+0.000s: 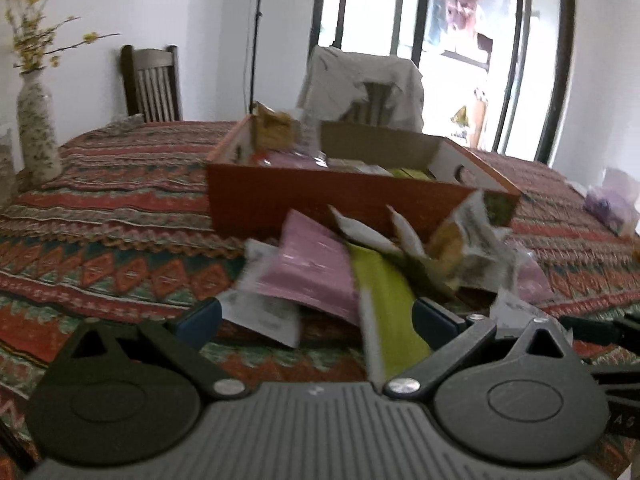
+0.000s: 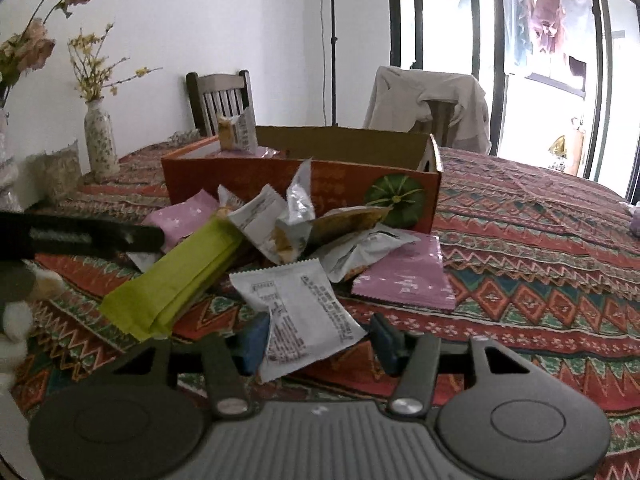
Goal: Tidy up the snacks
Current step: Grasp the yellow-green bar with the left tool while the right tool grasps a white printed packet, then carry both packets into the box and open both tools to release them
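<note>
An orange cardboard box (image 1: 280, 200) (image 2: 248, 178) sits on the patterned tablecloth with several snack packets inside. In front of it lies a loose pile: pink packets (image 1: 312, 270) (image 2: 404, 276), a yellow-green bar pack (image 1: 390, 304) (image 2: 176, 276), white packets (image 2: 298, 312) and crumpled ones (image 1: 468, 240). My left gripper (image 1: 316, 318) is open, its fingers either side of the yellow-green pack and a white packet. My right gripper (image 2: 318, 338) is open, its blue fingertips (image 2: 254, 342) straddling the near white packet without closing on it.
A flowered vase (image 1: 38, 132) (image 2: 100, 142) stands at the table's left. A wooden chair (image 1: 152, 80) and a cloth-draped chair (image 2: 432, 100) stand behind the table. A purple bag (image 1: 612, 204) lies at the right. The left gripper's black body (image 2: 80, 236) reaches in at left.
</note>
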Motion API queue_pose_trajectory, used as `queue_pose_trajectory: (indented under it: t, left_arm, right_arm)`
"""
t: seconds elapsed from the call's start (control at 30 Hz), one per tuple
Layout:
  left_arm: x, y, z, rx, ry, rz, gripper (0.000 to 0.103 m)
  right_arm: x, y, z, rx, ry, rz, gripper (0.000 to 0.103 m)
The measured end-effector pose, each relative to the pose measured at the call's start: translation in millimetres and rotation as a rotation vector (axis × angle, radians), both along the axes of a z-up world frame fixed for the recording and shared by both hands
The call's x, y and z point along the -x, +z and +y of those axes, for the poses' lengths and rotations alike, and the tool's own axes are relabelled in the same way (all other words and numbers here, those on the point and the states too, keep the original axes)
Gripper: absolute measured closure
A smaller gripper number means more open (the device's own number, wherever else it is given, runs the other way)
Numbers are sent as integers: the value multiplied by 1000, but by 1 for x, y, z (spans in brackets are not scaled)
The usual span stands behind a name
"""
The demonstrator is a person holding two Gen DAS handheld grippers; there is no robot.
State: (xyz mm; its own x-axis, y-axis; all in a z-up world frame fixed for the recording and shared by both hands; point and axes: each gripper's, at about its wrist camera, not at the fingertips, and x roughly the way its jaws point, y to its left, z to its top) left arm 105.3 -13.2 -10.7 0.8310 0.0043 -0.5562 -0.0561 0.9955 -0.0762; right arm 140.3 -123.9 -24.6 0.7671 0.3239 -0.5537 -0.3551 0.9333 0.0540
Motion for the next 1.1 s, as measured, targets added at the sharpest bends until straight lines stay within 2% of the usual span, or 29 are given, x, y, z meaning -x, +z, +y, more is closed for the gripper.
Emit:
queue_pose_trajectory:
  t: [0.17,0.27,0.33,0.37,0.43,0.47,0.5,0.53,0.7,0.77,1.1]
  left_arm:
    - [-9,-11,-32,-81,10,47,1]
    - [-12,-17,-44,-130,31,62,8]
    - [-15,-21,-48,-147,42,78,17]
    - [-17,-22,-50,-146,40,90,26]
    - [-17,-23,-49,-131,36,96,32]
    - [-17,-22,-50,-127,27,96,41]
    - [-17,-21,-49,-118,13,97,56]
    - [-16,-21,-49,-103,-3,100,61]
    - [-10,-17,-47,-84,-13,100,62]
    - [-5,-13,-48,-84,-18,81,66]
    - [23,13,-44,-63,-42,-15,67]
  right_arm:
    - [5,0,-15,-12,-16,-14,49]
    - [6,0,-23,-20,-25,-17,49]
    - [8,1,-27,-22,-29,-25,49]
    - [9,2,-29,-25,-31,-31,49]
    - [10,4,-32,-35,-34,-40,49]
    - [11,5,-33,-41,-36,-43,49]
    - [11,5,-34,-43,-37,-45,49]
    - [12,5,-35,-46,-37,-46,49]
    - [18,8,-38,-55,-41,-61,49]
    - [21,10,-38,-58,-44,-69,49]
    - [40,28,-36,-59,-55,-122,49]
